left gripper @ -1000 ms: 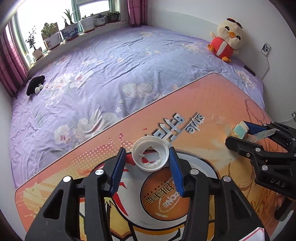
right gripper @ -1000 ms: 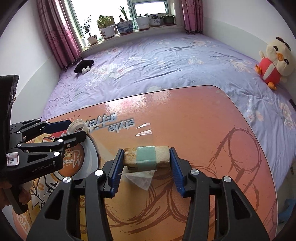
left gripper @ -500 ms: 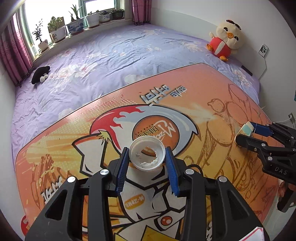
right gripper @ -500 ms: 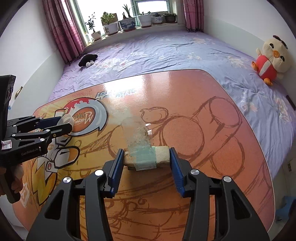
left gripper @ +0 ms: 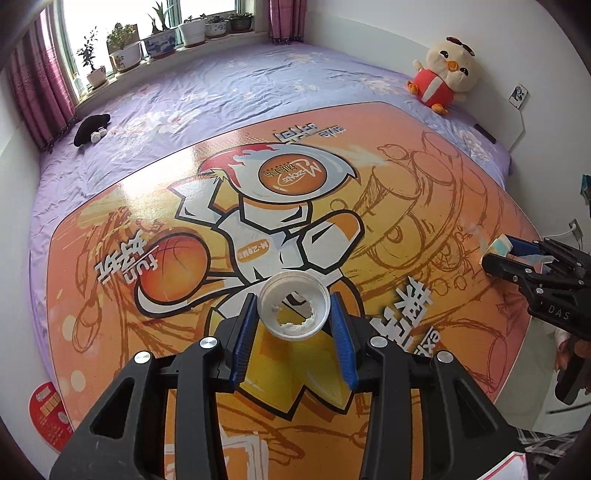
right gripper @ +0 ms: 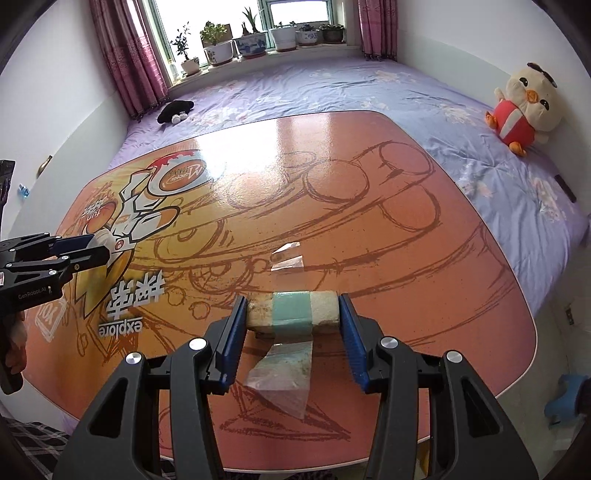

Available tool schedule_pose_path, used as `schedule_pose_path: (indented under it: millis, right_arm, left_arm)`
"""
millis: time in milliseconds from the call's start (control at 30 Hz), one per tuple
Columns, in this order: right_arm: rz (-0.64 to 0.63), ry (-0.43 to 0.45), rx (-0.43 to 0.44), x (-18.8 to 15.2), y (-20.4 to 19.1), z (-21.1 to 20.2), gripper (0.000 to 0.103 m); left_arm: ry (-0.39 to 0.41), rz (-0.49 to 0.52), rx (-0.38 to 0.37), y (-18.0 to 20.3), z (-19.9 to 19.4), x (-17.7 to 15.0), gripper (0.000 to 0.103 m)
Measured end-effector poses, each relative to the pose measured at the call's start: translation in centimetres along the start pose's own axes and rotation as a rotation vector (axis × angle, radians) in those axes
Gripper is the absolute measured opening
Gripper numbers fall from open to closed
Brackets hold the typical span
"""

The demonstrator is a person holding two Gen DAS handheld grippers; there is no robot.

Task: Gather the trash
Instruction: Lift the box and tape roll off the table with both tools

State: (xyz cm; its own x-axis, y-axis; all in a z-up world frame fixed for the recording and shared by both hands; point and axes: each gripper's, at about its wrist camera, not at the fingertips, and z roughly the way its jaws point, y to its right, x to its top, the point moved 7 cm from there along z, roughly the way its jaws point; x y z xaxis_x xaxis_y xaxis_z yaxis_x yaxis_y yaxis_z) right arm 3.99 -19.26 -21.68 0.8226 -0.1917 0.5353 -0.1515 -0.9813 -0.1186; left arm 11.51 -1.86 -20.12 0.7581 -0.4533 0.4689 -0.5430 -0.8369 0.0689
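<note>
Left wrist view
Left gripper [left gripper: 293, 314]: black frame with blue pads, pointing down at the table; jaws clamped on a cup.
Cup [left gripper: 293, 308]: small, white, round, open mouth toward the camera, torn or crusted film around its rim; held above the table between the two pads.
Table [left gripper: 424, 177]: glossy orange top printed with a cartoon basketball figure and lettering; it lies on a bed.
Right gripper [left gripper: 517, 260]: enters at the right edge, jaws clamped on a small pale and green packet [left gripper: 500, 246], with clear film trailing from it.
Bed [left gripper: 229, 92]: purple floral cover, reaching back to a window sill.
Plants [left gripper: 162, 35]: a row of pots on the sill.
Toy [left gripper: 445, 75]: plush chick in red, against the right wall.

Right wrist view
Right gripper [right gripper: 293, 321]: jaws clamped on the two ends of the packet [right gripper: 293, 312].
Packet: oblong, beige ends, green band round the middle, held crosswise above the table [right gripper: 369, 229].
Film [right gripper: 282, 380]: clear wrapper, hanging below the packet.
Left gripper [right gripper: 92, 247]: at the left edge, jaws clamped on the white cup [right gripper: 103, 238], mostly hidden.
Hand [right gripper: 13, 343]: partly seen under the left gripper's grip.
Toy [right gripper: 524, 107]: on the bed [right gripper: 498, 166], at right.
</note>
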Motion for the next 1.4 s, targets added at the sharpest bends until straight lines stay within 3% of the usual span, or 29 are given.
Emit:
schedule_pose_path:
  millis: [100,133,267,367,700,800,933,1033,1400]
  right_arm:
    - [0.018,0.013,0.013,0.0,0.2,0.0,0.052]
    - [0.024,0.016,0.019,0.0,0.3,-0.1,0.057]
    - [0.037,0.051,0.014,0.2,0.4,-0.7,0.075]
    - [0.041,0.046,0.004,0.0,0.5,-0.5,0.076]
    - [-0.02,0.056,-0.087,-0.1,0.2,0.8,0.077]
    - [-0.018,0.065,-0.091,-0.3,0.2,0.6,0.072]
    - [-0.016,0.071,-0.082,-0.4,0.0,0.2,0.05]
    - [-0.015,0.064,-0.077,-0.3,0.1,0.2,0.05]
    - [-0.017,0.044,-0.046,-0.1,-0.1,0.1,0.049]
  left_arm:
    - [-0.005,-0.018,0.004,-0.4,0.5,-0.2,0.039]
    - [0.002,-0.017,0.009,-0.3,0.4,-0.2,0.041]
    - [0.015,-0.031,0.032,-0.6,0.2,-0.3,0.06]
    - [0.024,-0.044,0.042,-1.0,0.3,-0.4,0.068]
    - [0.045,-0.018,0.095,-0.2,1.2,-0.2,0.073]
    - [0.054,-0.024,0.101,-0.3,0.9,-0.3,0.069]
    - [0.056,-0.016,0.099,-0.2,0.5,-0.6,0.051]
    - [0.051,-0.013,0.1,-0.1,0.3,-0.6,0.039]
    - [0.024,-0.002,0.088,0.0,0.2,-0.3,0.039]
